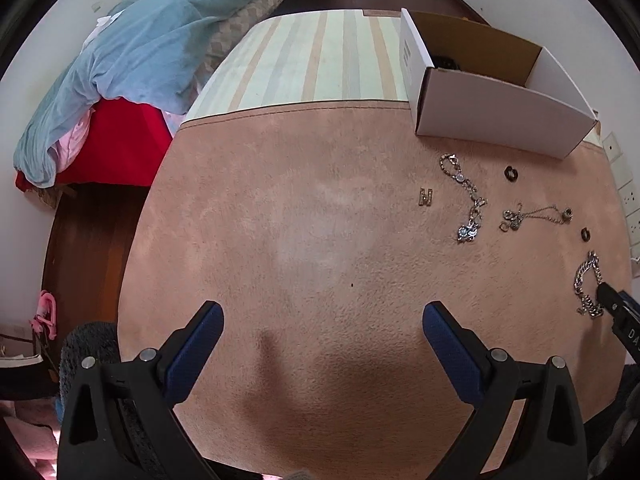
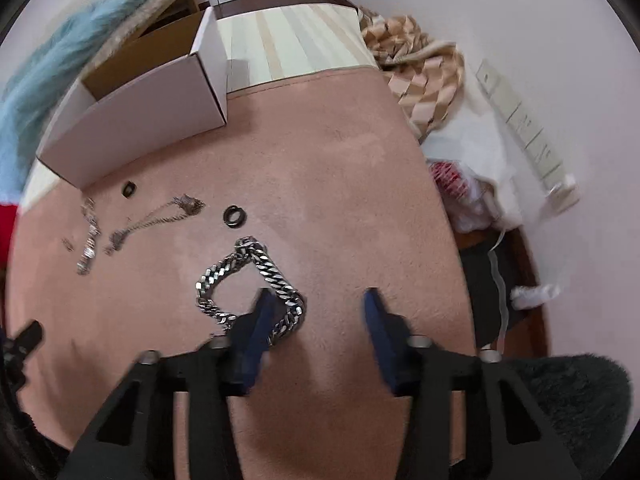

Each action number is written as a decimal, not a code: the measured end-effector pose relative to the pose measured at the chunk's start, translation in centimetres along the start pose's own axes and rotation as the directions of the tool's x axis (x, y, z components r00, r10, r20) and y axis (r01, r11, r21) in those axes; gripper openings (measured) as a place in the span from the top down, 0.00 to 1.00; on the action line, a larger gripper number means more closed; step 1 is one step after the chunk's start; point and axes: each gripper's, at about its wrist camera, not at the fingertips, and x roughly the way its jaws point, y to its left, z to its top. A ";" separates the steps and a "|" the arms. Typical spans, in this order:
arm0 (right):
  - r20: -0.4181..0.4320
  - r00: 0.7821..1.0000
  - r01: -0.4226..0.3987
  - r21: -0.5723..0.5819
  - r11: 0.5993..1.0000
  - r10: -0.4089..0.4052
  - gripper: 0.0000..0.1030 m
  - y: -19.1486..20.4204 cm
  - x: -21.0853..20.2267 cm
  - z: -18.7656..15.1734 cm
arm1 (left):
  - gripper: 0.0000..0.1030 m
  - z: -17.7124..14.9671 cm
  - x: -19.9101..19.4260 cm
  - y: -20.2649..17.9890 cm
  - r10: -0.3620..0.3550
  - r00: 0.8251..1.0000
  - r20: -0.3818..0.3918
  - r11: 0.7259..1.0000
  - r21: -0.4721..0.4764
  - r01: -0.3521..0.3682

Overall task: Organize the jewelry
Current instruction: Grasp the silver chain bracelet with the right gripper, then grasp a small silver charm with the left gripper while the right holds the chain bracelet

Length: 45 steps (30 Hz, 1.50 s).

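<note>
Between the blue pads of the right tool (image 2: 318, 312), which stand apart and unclenched, lies one bend of the heavy silver curb-link chain (image 2: 280, 276). The left pad sits over the chain's loop; neither pad presses on it. The view is motion-blurred. The chain rests on the pink plush rug (image 2: 320, 160).

Left tool (image 1: 322, 328): released, pads wide apart, nothing between them, over bare rug.

Beyond the chain:
- black ring (image 2: 234, 214), near it
- thin silver necklace (image 2: 160, 216), further left
- second black ring (image 2: 129, 189)
- jewelled silver necklace with a blue pendant (image 1: 466, 196)
- small gold buckle-shaped piece (image 1: 425, 197)

An open white cardboard box (image 2: 140, 120) stands at the rug's far edge.
</note>
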 end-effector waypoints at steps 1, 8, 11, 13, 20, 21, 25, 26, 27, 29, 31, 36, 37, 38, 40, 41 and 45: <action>0.003 1.000 -0.011 -0.009 1.000 0.011 0.92 0.2 -0.1 0.0 | 0.01 0.0 0.0 0.0 -0.002 1.000 0.000 1.000 0.002 0.002; 0.041 0.996 -0.077 0.055 0.996 0.075 0.92 -1.5 -1.6 0.9 | 0.01 0.2 -0.8 -1.0 -0.036 0.999 0.015 0.999 0.024 0.035; 0.073 0.994 -0.084 0.089 0.992 0.078 0.92 -2.7 -2.5 1.6 | 0.01 0.9 -1.5 -3.1 -0.082 0.996 0.040 0.995 0.061 0.079; 0.087 0.993 -0.084 0.107 0.991 0.075 0.92 -3.4 -2.9 2.1 | 0.02 1.8 -2.0 -5.4 -0.119 0.991 0.053 0.987 0.112 0.113; 0.077 0.993 -0.101 0.184 0.978 0.088 0.92 -6.0 -2.2 2.9 | 0.13 4.3 -1.6 -13.2 -0.250 0.967 0.044 0.939 0.255 0.231; 0.078 0.993 -0.103 0.191 0.976 0.090 0.92 -6.3 -2.1 3.0 | 0.15 4.5 -1.4 -14.2 -0.264 0.964 0.031 0.931 0.268 0.247; 0.078 0.992 -0.111 0.208 0.972 0.096 0.92 -7.0 -1.9 3.1 | 0.21 4.9 -0.3 -16.0 -0.279 0.960 -0.002 0.914 0.305 0.266; 0.078 0.992 -0.111 0.209 0.972 0.097 0.92 -7.1 -1.9 3.1 | 0.25 4.8 0.0 -16.4 -0.280 0.960 -0.007 0.910 0.315 0.268; 0.077 0.992 -0.113 0.212 0.971 0.098 0.92 -7.2 -1.8 3.2 | 0.26 4.7 0.1 -16.8 -0.279 0.960 -0.014 0.908 0.321 0.269; 0.075 0.992 -0.115 0.215 0.970 0.101 0.92 -7.4 -1.6 3.3 | 0.33 4.7 0.4 -17.4 -0.280 0.960 -0.022 0.903 0.332 0.272; 0.071 0.992 -0.117 0.217 0.969 0.104 0.92 -7.3 -1.4 3.4 | 0.50 4.4 0.7 -17.8 -0.276 0.961 -0.025 0.898 0.348 0.267; 0.072 0.991 -0.127 0.210 0.969 0.114 0.92 -7.0 -1.4 3.6 | 0.86 4.7 0.6 -18.1 -0.289 0.957 -0.012 0.889 0.368 0.273; 0.073 0.990 -0.129 0.207 0.970 0.117 0.92 -6.9 -1.5 3.6 | 0.91 4.7 0.6 -18.0 -0.298 0.955 -0.014 0.887 0.365 0.282; 0.075 0.990 -0.131 0.203 0.970 0.118 0.92 -6.8 -1.6 3.6 | 0.91 4.7 0.5 -17.9 -0.306 0.952 -0.016 0.886 0.361 0.290; 0.079 0.989 -0.139 0.193 0.971 0.126 0.92 -6.5 -2.0 3.6 | 0.91 4.8 0.2 -17.7 -0.314 0.950 0.001 0.887 0.356 0.293; 0.082 0.988 -0.141 0.188 0.972 0.128 0.92 -6.4 -2.2 3.6 | 0.91 4.8 -0.2 -17.4 -0.321 0.947 0.010 0.886 0.356 0.297; 0.096 0.984 -0.163 0.157 0.974 0.150 0.92 -5.7 -3.6 3.6 | 0.91 4.8 -2.0 -15.9 -0.357 0.933 0.043 0.882 0.346 0.321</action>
